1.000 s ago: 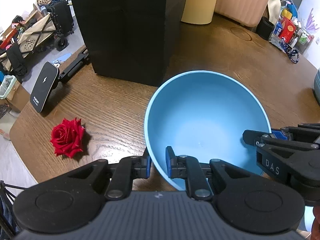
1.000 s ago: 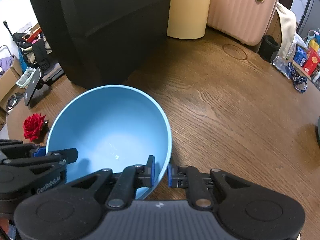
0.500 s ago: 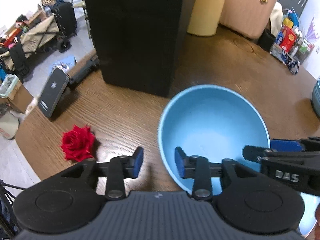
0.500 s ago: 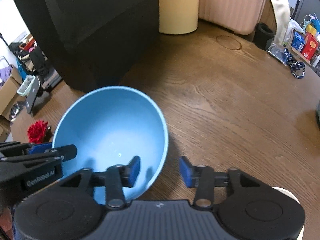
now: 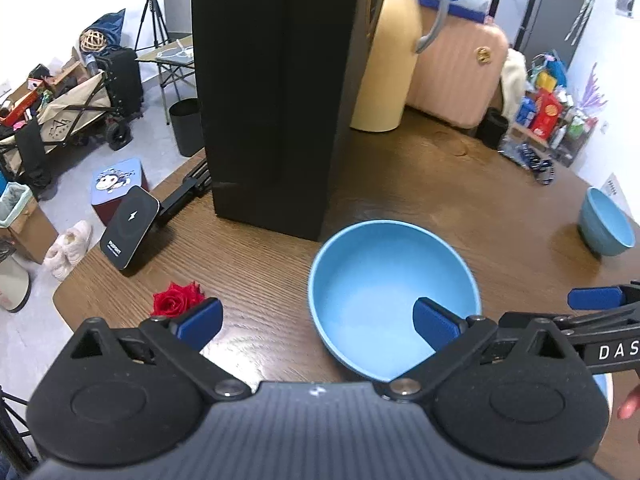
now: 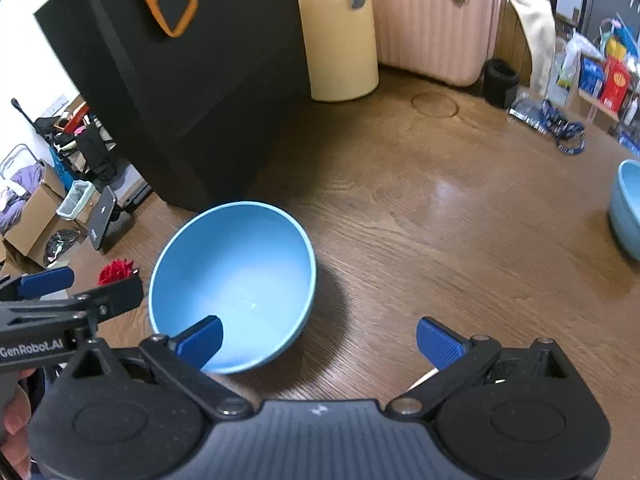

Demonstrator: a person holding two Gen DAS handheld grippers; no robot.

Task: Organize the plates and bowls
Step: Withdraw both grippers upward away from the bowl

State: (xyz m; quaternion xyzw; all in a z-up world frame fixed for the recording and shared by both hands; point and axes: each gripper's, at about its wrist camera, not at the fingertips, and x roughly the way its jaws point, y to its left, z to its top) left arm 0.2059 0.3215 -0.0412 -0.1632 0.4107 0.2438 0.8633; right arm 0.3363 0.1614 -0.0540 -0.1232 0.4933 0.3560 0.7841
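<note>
We had the left tool [image 5: 316,322] and the right tool [image 6: 318,338] both opening wide and holding nothing, with the blue bowl [image 5: 390,288] standing free on the desk [image 6: 440,232], just beside the tall black box [image 5: 276,92]. One finger [image 5: 434,320] of the left tool and one finger [image 6: 200,340] of the right tool were over the bowl's rim, so we judged that a careless sideways move could catch the rim and tip the bowl or push it against the box. A second blue bowl [image 5: 606,222] waited well apart at the desk's far side, and a hurried reach toward it could sweep the near bowl along.
</note>
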